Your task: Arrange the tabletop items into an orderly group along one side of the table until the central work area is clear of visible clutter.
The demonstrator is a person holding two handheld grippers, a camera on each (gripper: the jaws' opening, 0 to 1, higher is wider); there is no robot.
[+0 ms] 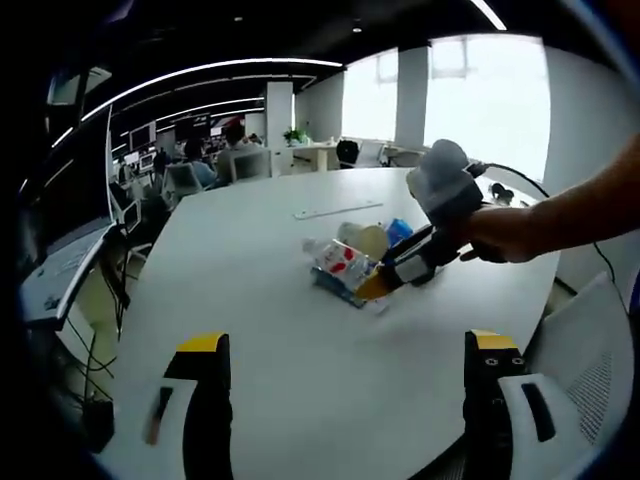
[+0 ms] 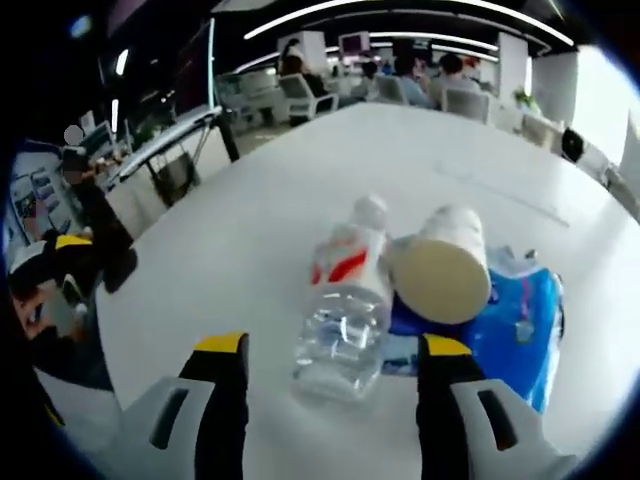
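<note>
**Right gripper lines up on bottle**

On a white table (image 1: 250,300), the right gripper (image 2: 330,355), jaws spread, closes on a bottle (image 2: 345,300) lying beside a cup (image 2: 440,270) and blue pack (image 2: 520,320). The left gripper (image 1: 345,350) waits well back, jaws also spread and empty. Next, seemingly: straddle the bottle, pinch, carry it edgeward.
</note>
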